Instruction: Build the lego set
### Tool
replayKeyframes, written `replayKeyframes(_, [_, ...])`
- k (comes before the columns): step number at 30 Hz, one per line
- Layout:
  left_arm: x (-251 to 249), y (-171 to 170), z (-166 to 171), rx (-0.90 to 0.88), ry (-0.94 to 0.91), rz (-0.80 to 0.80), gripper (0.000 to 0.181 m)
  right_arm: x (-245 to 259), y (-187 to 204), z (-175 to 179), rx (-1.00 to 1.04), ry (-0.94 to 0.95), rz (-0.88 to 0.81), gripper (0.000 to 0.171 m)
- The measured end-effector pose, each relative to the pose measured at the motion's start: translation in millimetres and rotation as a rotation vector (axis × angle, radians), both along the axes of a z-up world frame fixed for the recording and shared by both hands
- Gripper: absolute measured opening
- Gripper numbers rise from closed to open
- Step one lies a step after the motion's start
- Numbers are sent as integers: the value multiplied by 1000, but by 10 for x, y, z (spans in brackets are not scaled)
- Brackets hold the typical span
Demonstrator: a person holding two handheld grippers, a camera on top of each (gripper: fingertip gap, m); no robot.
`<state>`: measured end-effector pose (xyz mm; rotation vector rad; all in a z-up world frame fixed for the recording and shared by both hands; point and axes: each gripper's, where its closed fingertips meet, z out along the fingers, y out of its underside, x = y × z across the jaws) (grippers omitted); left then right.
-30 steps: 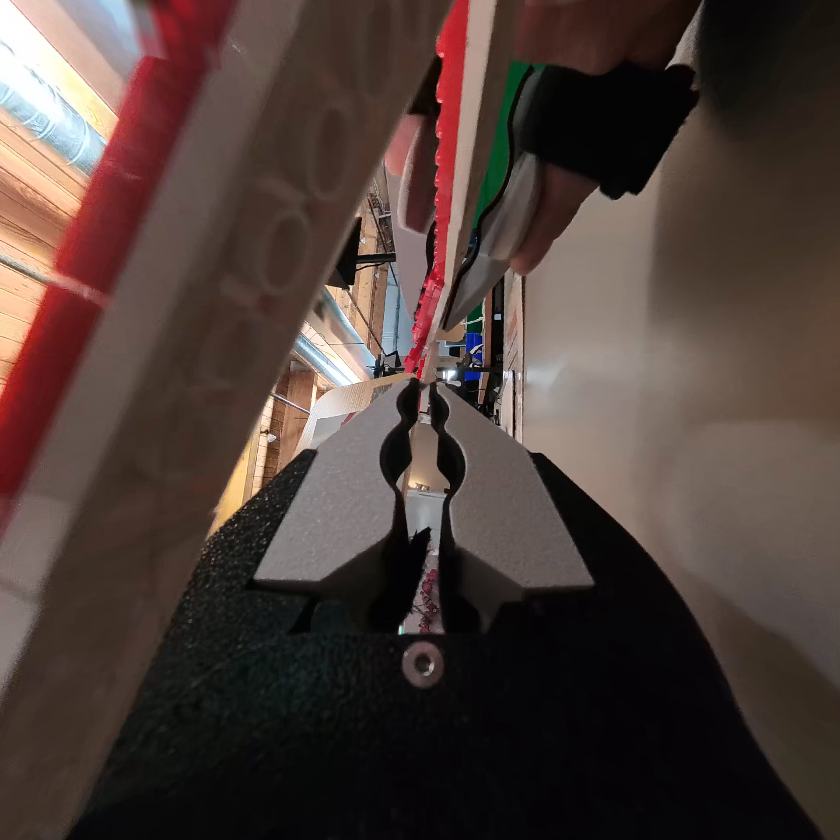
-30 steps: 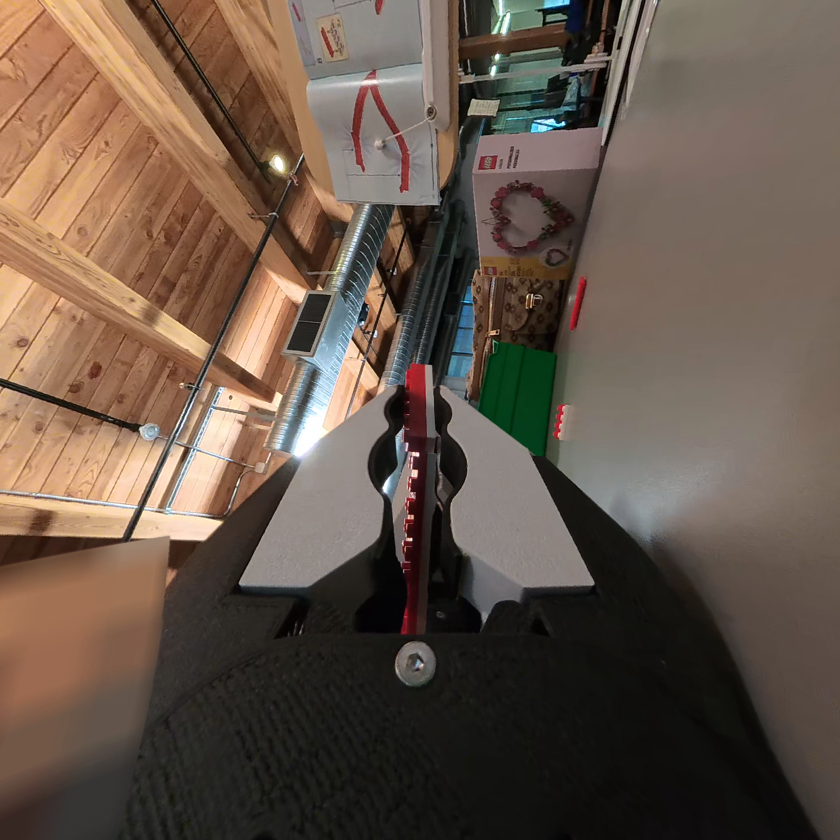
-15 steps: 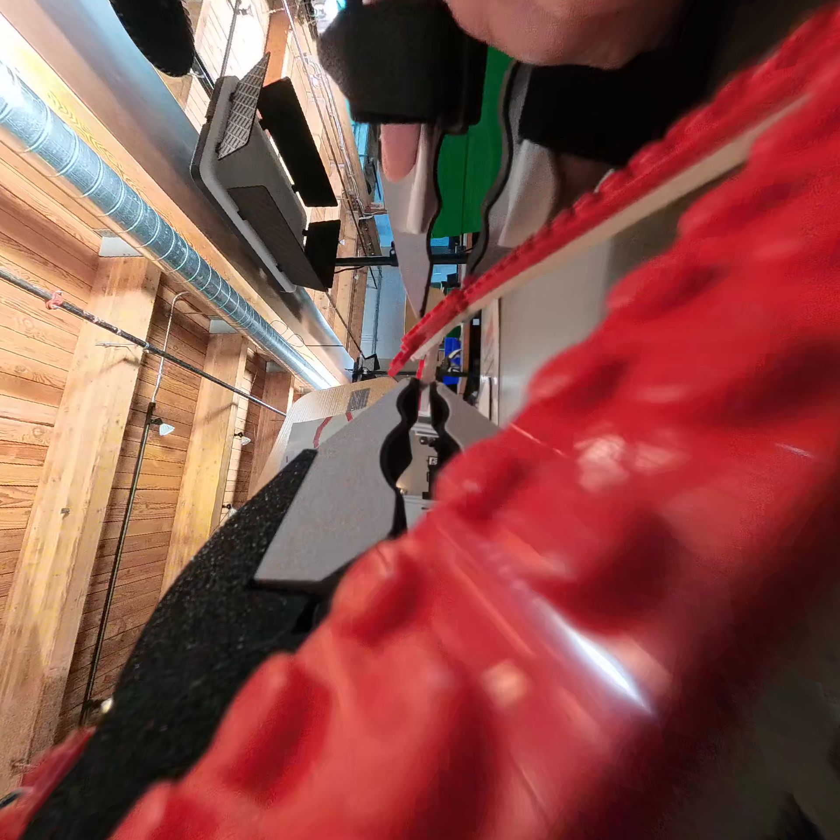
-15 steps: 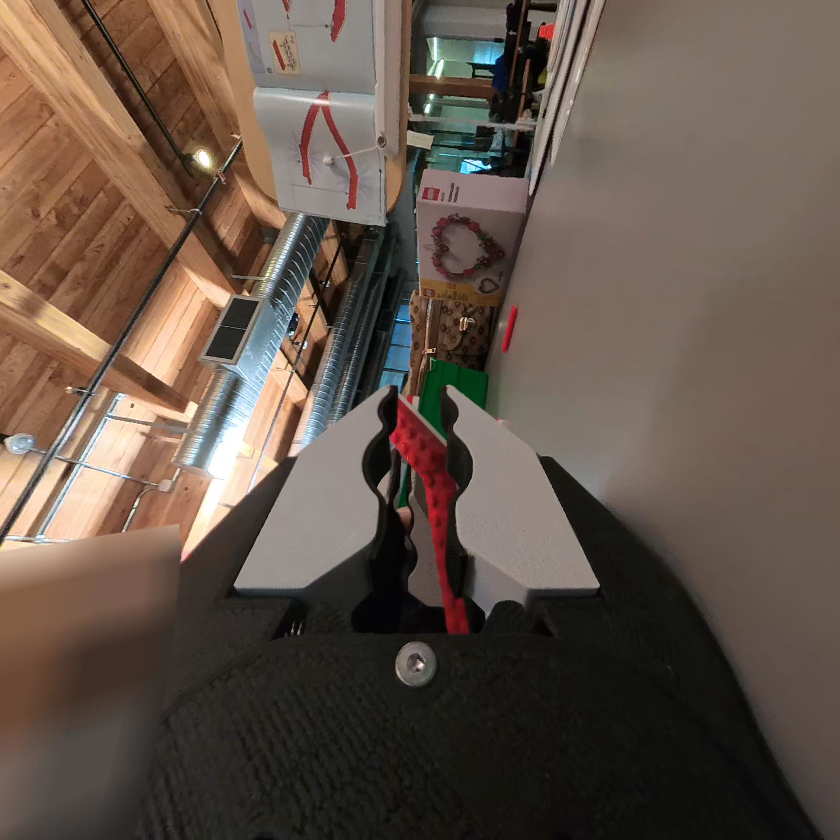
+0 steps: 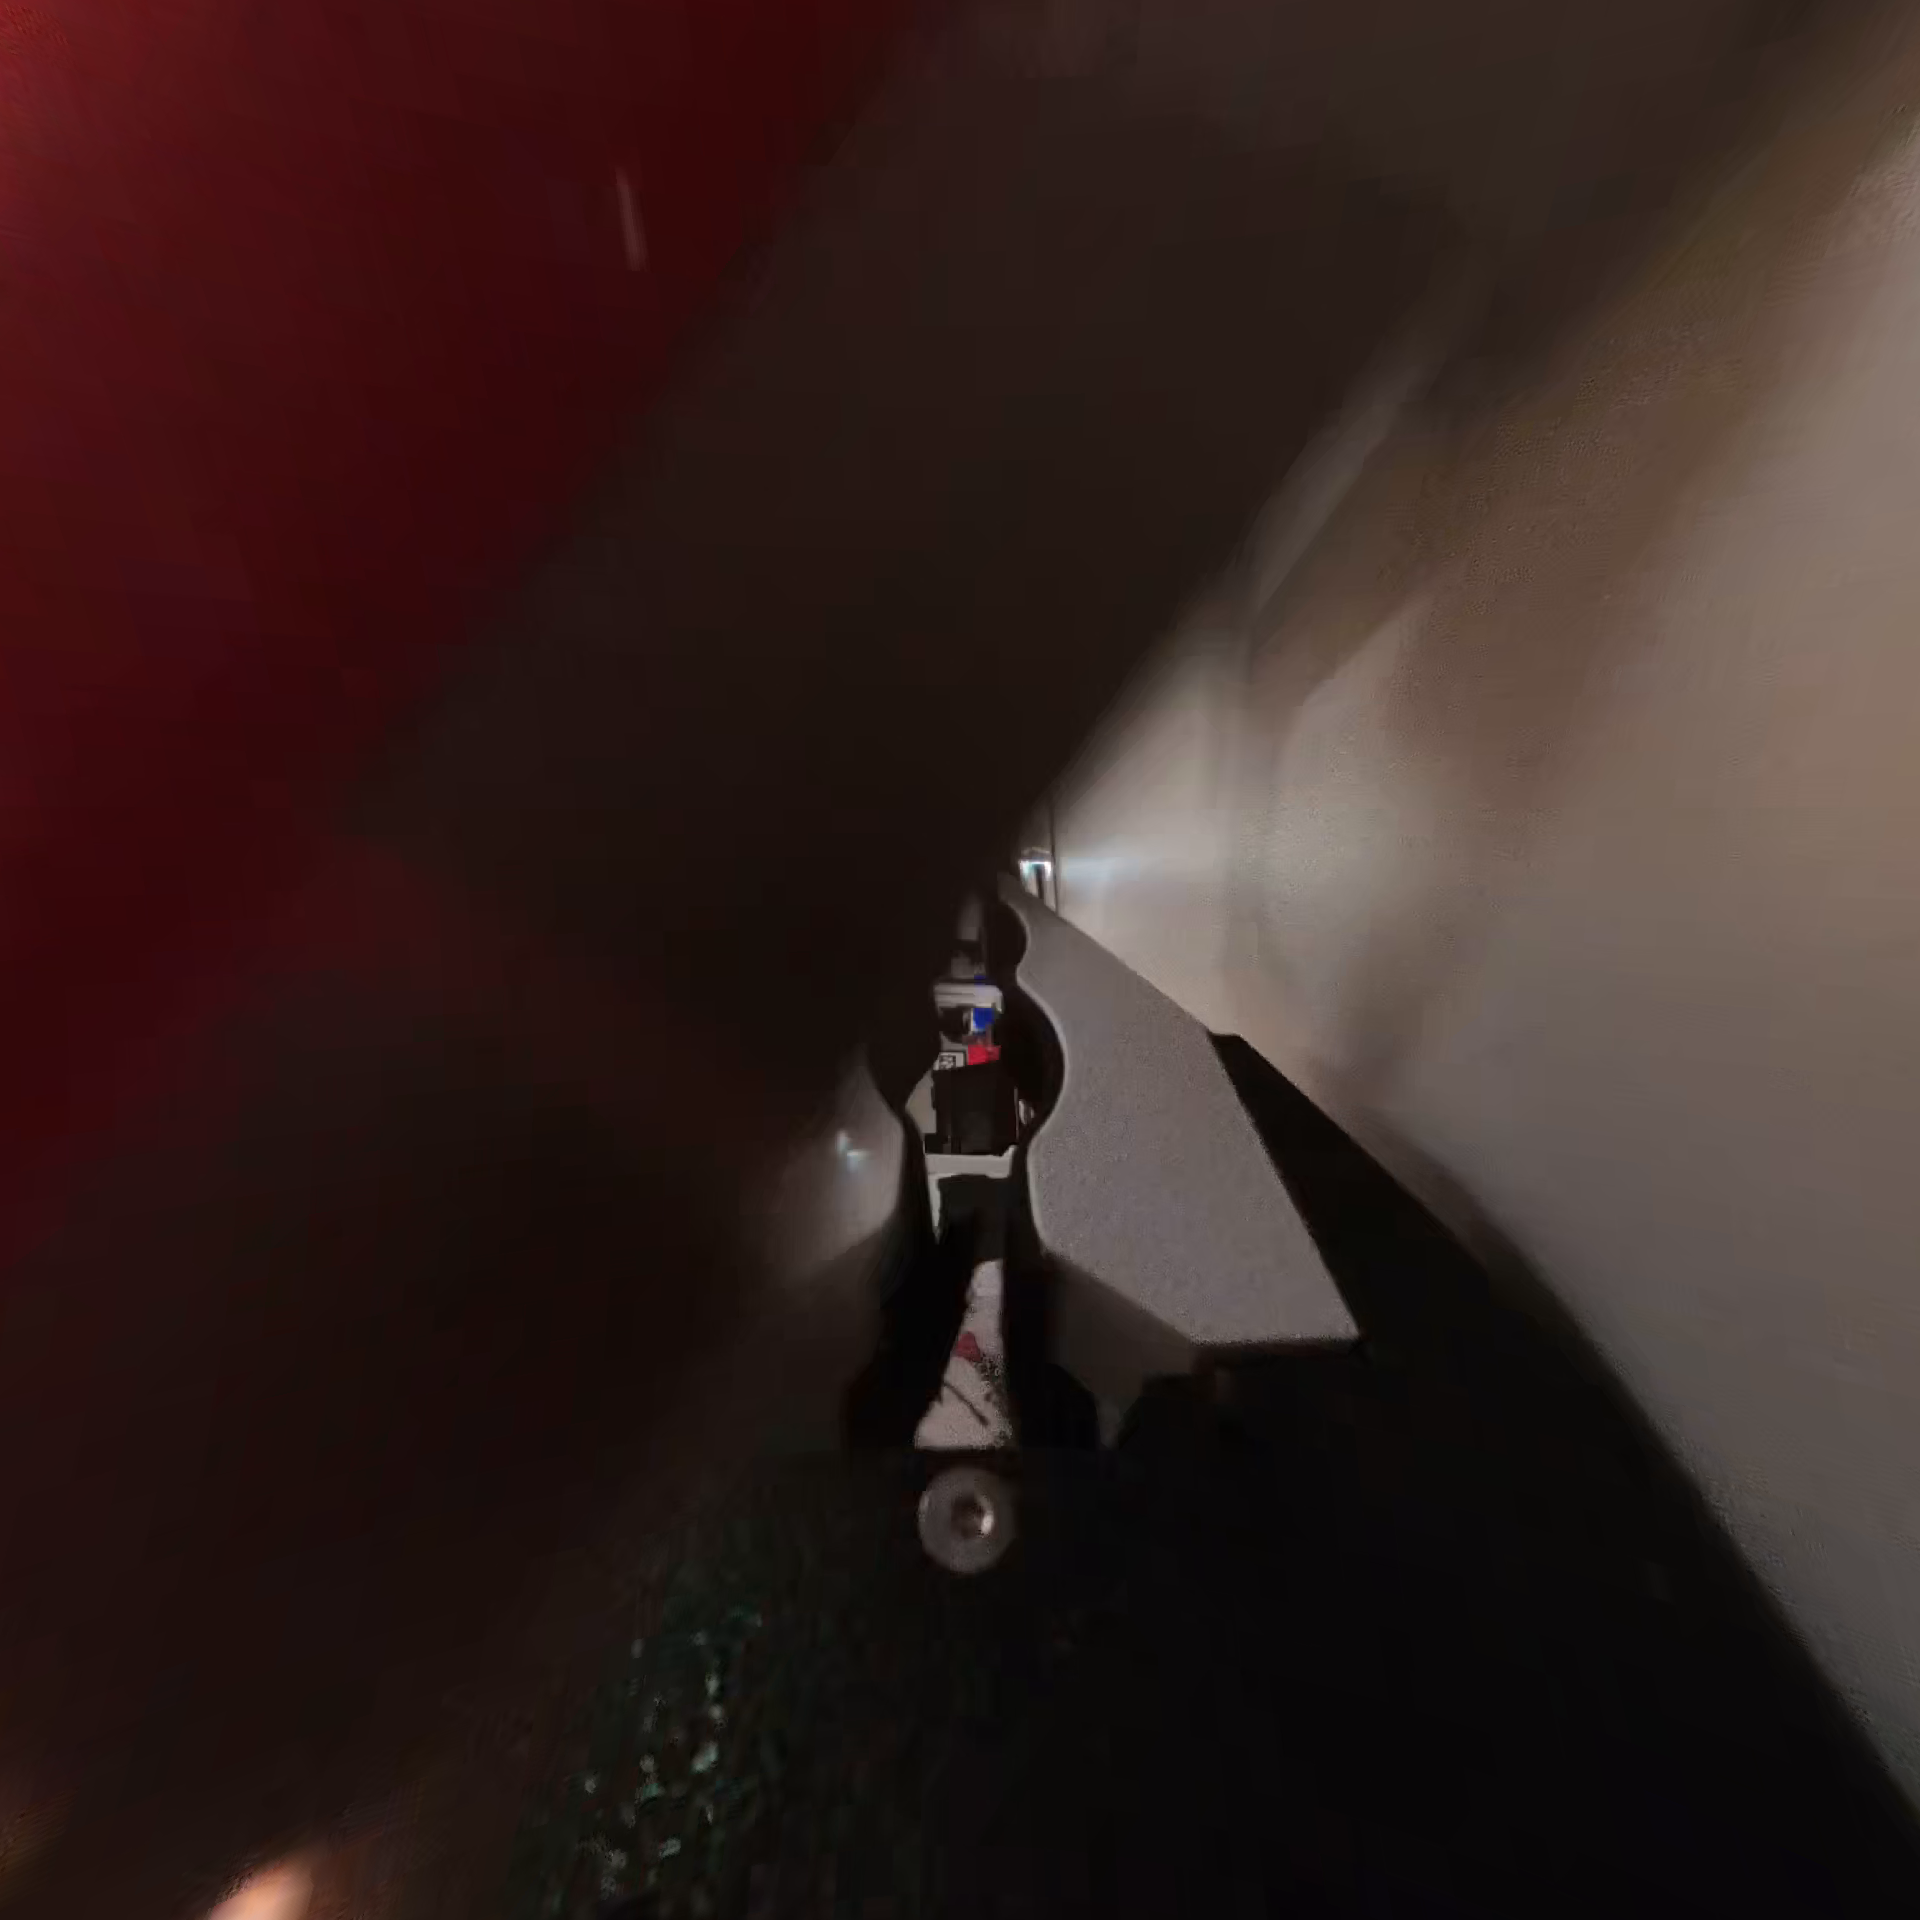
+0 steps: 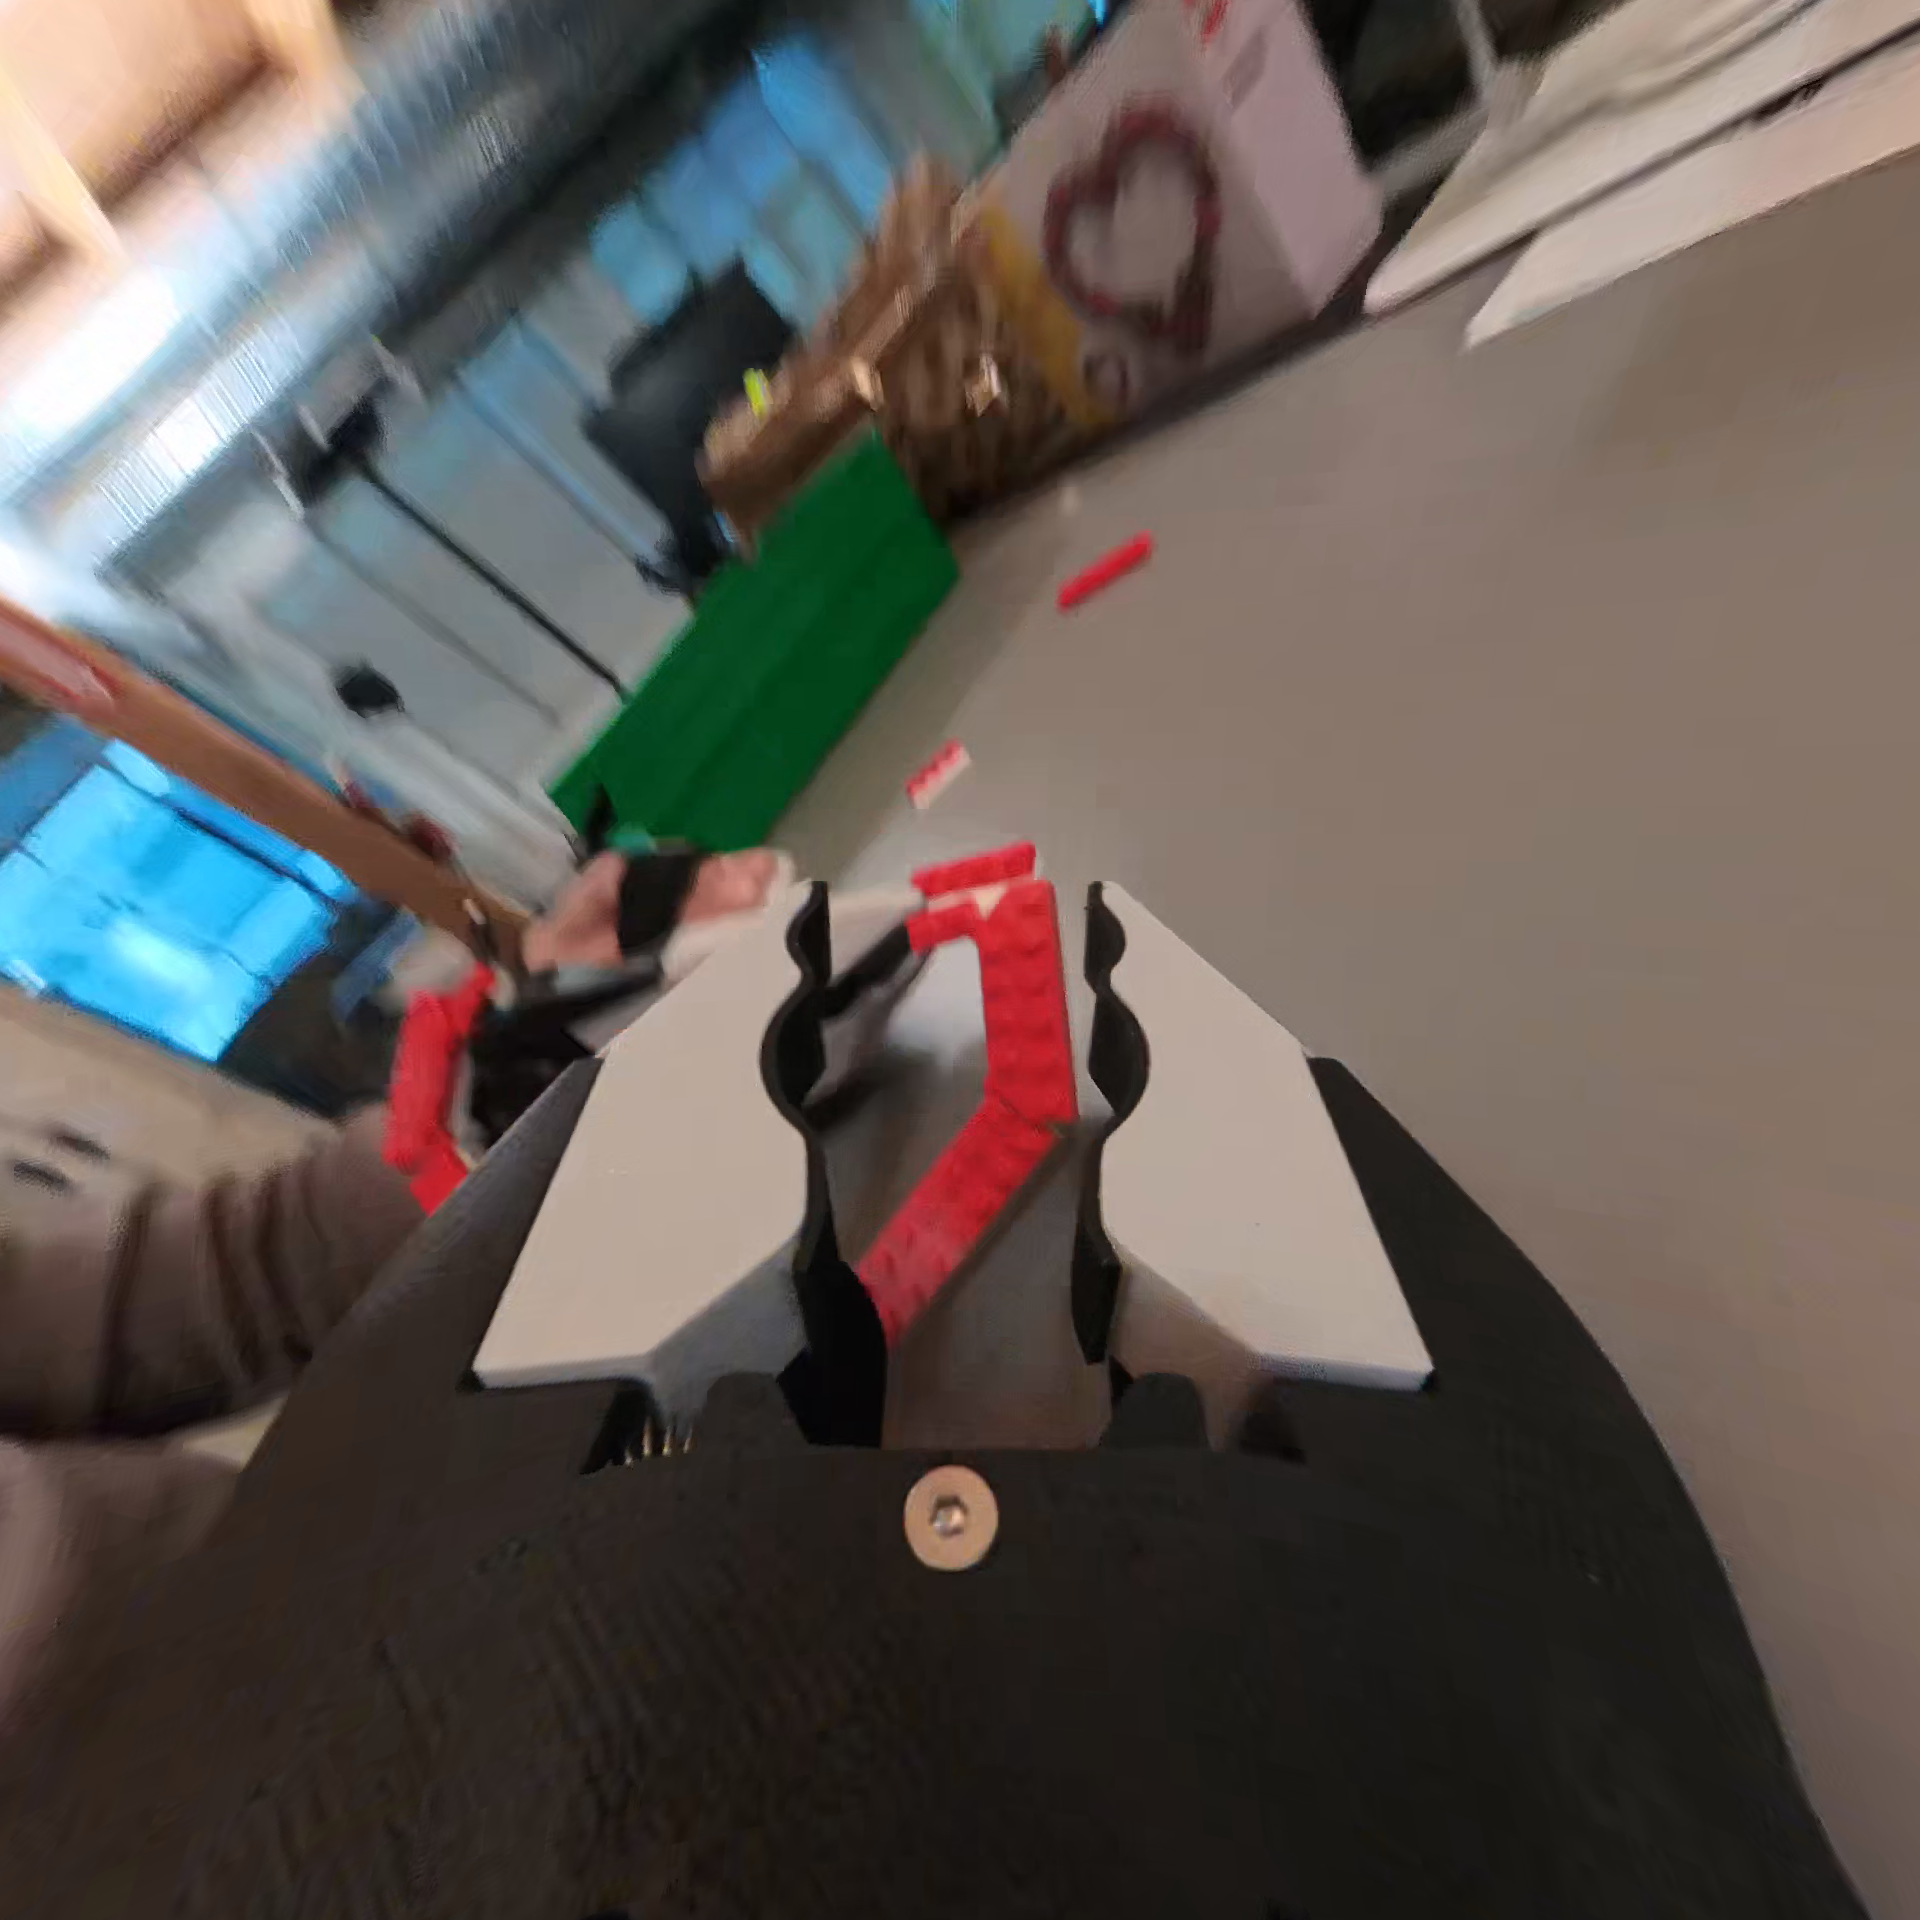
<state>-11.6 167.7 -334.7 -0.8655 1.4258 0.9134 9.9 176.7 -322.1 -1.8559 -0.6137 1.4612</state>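
Note:
The red lego frame (image 6: 997,1081), a bent strip of studded plates with white under it, shows between the fingers of my right gripper (image 6: 951,894), which is open and not touching it. Another arm of the frame (image 6: 426,1091) shows at the left, beside a sleeve. My left gripper (image 6: 873,987) reaches in from the left under a hand (image 6: 717,883) and meets the frame's far end. In the left wrist view my left gripper (image 5: 971,935) has only a narrow gap between its fingers. Its tips are lost in the dark. A red blur (image 5: 260,520) covers the upper left.
The grey table (image 6: 1558,727) carries a green baseplate (image 6: 769,665), a thin red piece (image 6: 1103,569) and a small red and white brick (image 6: 935,774). A white box with a heart picture (image 6: 1164,208) and a brown bag (image 6: 935,343) stand at the back.
My right gripper has opened and let go of the red frame, and has swung level toward the table. The frame has swung close over the left camera, darkening its view.

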Motion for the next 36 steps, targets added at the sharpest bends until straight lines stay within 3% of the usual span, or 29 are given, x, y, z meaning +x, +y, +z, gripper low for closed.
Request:
replayKeyframes(1, [0, 0, -12, -4, 3, 1, 2, 6, -41, -73, 42, -82, 33, 51])
replayKeyframes(5, [12, 8, -73, -29, 19, 4, 2, -1, -136, -341, 149, -346, 116, 44])
replayKeyframes(10, [8, 10, -112, -48, 30, 12, 2, -5, -41, -447, 190, -461, 84, 16])
replayKeyframes(23, [-273, 134, -160, -80, 104, 86, 2, 110, 134, -435, 119, -416, 67, 15])
replayKeyframes(29, [-874, 371, 283, -47, -27, 215, 2, 157, 290, -461, 164, -470, 53, 15])
replayKeyframes(32, [-810, 334, 479, -51, 19, 183, 2, 151, 349, -486, 211, -527, 71, 15])
replayKeyframes(36, [-656, 286, 415, -116, 56, 104, 2, 120, 388, -541, 201, -554, 114, 15])
